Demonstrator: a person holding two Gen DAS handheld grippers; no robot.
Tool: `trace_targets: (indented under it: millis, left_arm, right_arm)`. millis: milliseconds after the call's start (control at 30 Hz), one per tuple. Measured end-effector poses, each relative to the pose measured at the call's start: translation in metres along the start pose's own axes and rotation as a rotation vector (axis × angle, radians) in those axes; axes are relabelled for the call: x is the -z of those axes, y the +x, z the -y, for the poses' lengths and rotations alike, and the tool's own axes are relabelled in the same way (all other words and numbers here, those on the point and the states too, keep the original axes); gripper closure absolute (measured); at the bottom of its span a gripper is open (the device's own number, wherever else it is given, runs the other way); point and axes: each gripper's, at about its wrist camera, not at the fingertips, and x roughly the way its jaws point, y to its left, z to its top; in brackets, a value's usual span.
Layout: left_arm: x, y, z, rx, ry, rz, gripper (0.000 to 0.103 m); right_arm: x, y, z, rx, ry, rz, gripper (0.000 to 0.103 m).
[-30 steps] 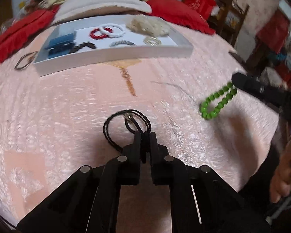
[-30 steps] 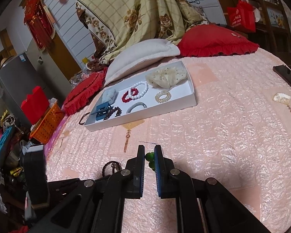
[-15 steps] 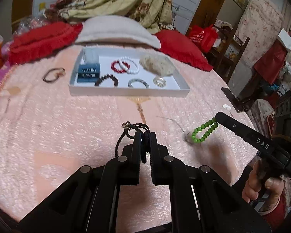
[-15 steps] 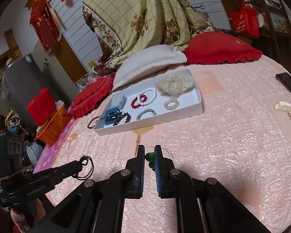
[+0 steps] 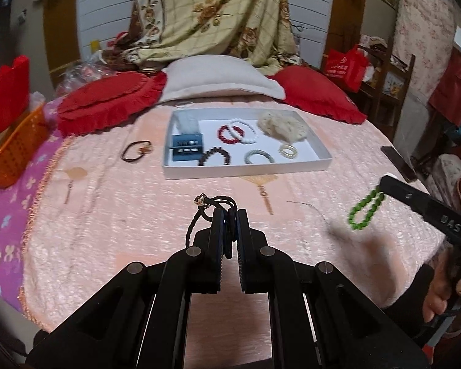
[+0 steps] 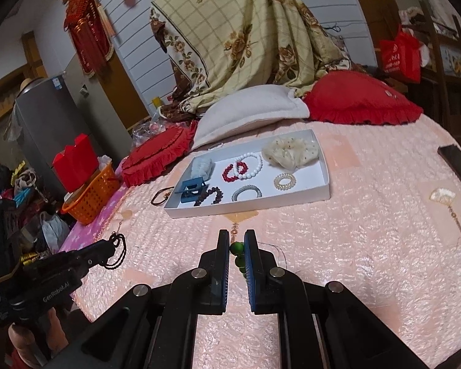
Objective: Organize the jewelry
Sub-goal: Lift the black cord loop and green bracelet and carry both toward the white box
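Observation:
My left gripper is shut on a black braided cord bracelet with a small metal charm, held above the pink bedspread; in the right wrist view the same cord dangles from its tip. A green bead bracelet hangs in the air from my right gripper, which is shut on the green beads. Further back lies a white tray holding a red and a white bead bracelet, a dark bead bracelet, coil hair ties, a cream scrunchie and a blue clip.
A brown bracelet lies on the bedspread left of the tray. Red cushions and a white pillow sit behind it. A dark phone and a fan-shaped charm lie at the right. An orange basket stands off the left edge.
Both grippers have risen off the bedspread with their bracelets. The black cord, which lay on the cover, now hangs lifted, and the left view has tilted up toward the tray and the wall.

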Motion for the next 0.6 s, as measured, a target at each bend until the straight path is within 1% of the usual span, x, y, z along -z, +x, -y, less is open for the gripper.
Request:
trace_targets:
  millis: [133,300,467,600]
  left_arm:
    - [-0.001,-0.005,-0.008,-0.043,-0.008,0.005,0.096]
    - [-0.004,-0.007,-0.011,-0.103,0.006,0.007,0.096]
    - [-0.005,0.001,-0.016,-0.162,0.025,-0.012,0.096]
    - [-0.007,0.009,-0.02,-0.194,0.037,-0.023,0.096]
  right_arm:
    - [-0.004,-0.007,-0.005,0.0,-0.021,0.013,0.094]
    - [-0.012,-0.008,-0.012,0.012,-0.056,0.015,0.094]
    - [-0.023,-0.007,-0.018,0.026,-0.078,0.02,0.094]
    - [-0.03,0.0,-0.019,0.03,-0.087,0.018,0.094]
